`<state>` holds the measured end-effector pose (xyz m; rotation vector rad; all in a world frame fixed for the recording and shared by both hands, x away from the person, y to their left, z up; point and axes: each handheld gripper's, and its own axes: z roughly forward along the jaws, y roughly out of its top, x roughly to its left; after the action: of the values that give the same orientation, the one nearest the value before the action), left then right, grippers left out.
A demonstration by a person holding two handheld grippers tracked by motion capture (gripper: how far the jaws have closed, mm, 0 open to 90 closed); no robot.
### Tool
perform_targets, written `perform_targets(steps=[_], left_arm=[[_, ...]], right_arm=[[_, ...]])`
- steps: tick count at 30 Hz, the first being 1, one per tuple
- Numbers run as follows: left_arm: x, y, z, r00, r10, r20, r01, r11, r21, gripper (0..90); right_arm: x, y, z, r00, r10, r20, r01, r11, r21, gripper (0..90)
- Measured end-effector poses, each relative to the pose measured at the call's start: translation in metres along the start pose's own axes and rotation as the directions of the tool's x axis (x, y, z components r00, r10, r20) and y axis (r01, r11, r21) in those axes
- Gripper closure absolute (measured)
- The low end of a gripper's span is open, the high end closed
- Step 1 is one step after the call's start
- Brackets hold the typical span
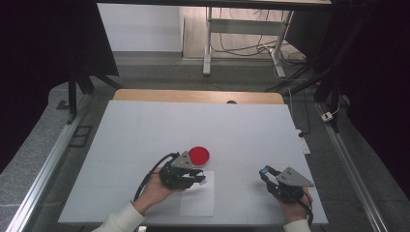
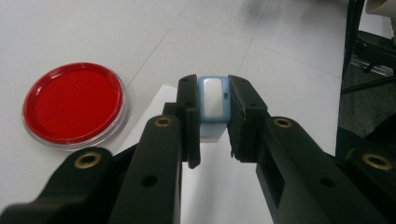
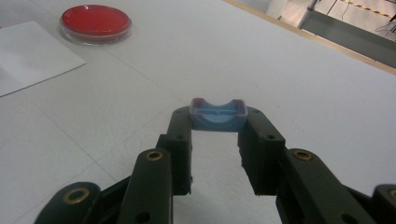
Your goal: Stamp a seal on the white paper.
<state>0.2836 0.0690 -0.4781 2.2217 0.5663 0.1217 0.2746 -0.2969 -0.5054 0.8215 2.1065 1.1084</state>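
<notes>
I can read no writing or brand on anything here. My left tongs (image 2: 212,114) are pinching a small stamp (image 2: 213,100): pale blue casing with a white oblong face, upright between the pads, just above the sheet of paper (image 1: 198,198) at the near middle of the table (image 1: 145,130). My right tongs (image 3: 218,122) are pinching its cap (image 3: 218,114), a blue, shallow, tray-like piece with a reddish rim and a curved dip in its far edge, held a little above the white tabletop at the near right. The red ink pad (image 1: 199,154) (a round dish, red inside a clear rim) lies flat just beyond the left tongs (image 1: 191,175), touching neither them nor the paper as far as I can tell. My left hand (image 1: 154,189) comes in from the near edge in a white sleeve, its tongs pointing to the right over the paper's far end. My right hand (image 1: 292,205) is low at the near right, its tongs (image 1: 267,173) pointing far and left, well apart from the other pair.
</notes>
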Motion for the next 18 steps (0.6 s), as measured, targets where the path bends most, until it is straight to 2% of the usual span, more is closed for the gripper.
perform_targets(steps=[18], left_arm=[[-0.0039,-0.0062,0.0105,0.9998,0.011,0.016,-0.011,0.9996,0.028,75.2]], right_arm=[[0.001,-0.0006,-0.0024,1.0,-0.005,0.004,0.005,1.0,0.001,65.1]])
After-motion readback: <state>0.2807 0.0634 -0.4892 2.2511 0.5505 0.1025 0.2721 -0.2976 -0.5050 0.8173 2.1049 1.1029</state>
